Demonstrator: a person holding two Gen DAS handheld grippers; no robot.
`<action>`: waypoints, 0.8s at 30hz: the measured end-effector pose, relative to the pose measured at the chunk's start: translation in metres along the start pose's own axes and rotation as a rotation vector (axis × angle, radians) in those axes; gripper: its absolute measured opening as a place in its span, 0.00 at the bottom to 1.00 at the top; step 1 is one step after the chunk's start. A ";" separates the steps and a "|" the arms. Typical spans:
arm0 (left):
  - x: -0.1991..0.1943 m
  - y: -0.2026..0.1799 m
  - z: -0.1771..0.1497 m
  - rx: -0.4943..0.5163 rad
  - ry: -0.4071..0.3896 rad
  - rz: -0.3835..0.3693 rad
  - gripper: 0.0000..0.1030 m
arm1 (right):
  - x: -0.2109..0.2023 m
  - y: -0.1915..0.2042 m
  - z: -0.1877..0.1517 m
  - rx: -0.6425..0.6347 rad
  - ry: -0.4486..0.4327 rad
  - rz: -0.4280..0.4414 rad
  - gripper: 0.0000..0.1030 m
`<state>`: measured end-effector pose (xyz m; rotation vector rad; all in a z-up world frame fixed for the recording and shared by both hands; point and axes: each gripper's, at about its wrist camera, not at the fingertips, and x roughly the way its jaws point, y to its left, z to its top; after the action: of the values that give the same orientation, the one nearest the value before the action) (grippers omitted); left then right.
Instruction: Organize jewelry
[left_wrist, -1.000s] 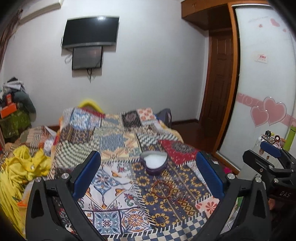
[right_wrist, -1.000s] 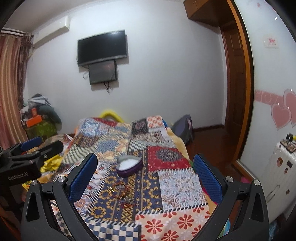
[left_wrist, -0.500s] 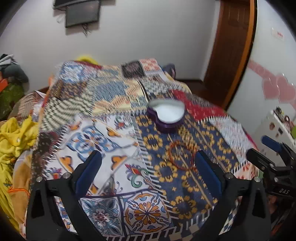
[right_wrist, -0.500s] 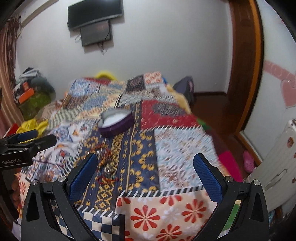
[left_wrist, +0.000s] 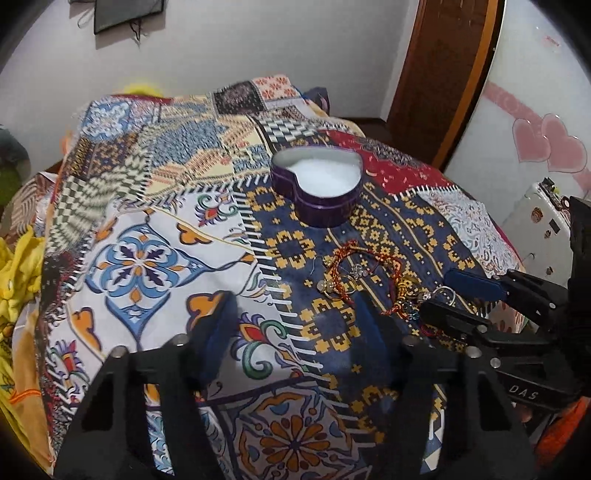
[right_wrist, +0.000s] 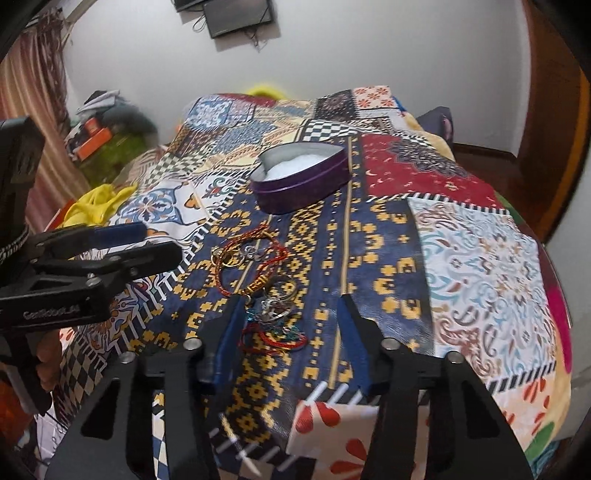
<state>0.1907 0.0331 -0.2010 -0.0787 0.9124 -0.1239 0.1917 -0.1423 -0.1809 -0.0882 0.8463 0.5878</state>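
Note:
A purple heart-shaped tin (left_wrist: 317, 184) (right_wrist: 299, 181) with a white lining stands open on the patchwork bedspread (left_wrist: 147, 258). In front of it lies a tangle of jewelry (left_wrist: 369, 277) (right_wrist: 258, 266): red cord bracelets, gold and silver rings. My left gripper (left_wrist: 295, 325) (right_wrist: 162, 242) hovers left of the pile with its jaws closing over bare cloth. The jaws of my right gripper (right_wrist: 291, 325) (left_wrist: 437, 293) are closing too. The near end of the tangle, rings and cords (right_wrist: 275, 310), lies between its fingertips, and the pads are not pressing on it.
Yellow cloth (left_wrist: 14, 280) (right_wrist: 96, 206) hangs off the bed's left side, with a heap of clutter (right_wrist: 107, 125) beyond. A wooden door (left_wrist: 443, 74) and a white cabinet with pink hearts (left_wrist: 546, 147) stand to the right. The bed edge drops away at the front.
Both grippers have come down toward the bed and tipped downward, so the tin and jewelry look larger and closer. Both pairs of jaws have narrowed from wide open.

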 end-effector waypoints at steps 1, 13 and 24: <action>0.004 0.001 0.001 -0.003 0.016 -0.007 0.52 | 0.001 0.001 0.000 -0.008 0.001 0.001 0.39; 0.025 -0.001 0.001 0.001 0.075 -0.063 0.28 | 0.004 0.005 0.002 -0.048 0.004 0.017 0.18; 0.038 -0.002 0.011 -0.004 0.075 -0.072 0.17 | -0.009 -0.004 0.011 -0.012 -0.053 -0.012 0.17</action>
<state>0.2219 0.0256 -0.2241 -0.1117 0.9846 -0.1929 0.1961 -0.1462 -0.1672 -0.0889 0.7907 0.5817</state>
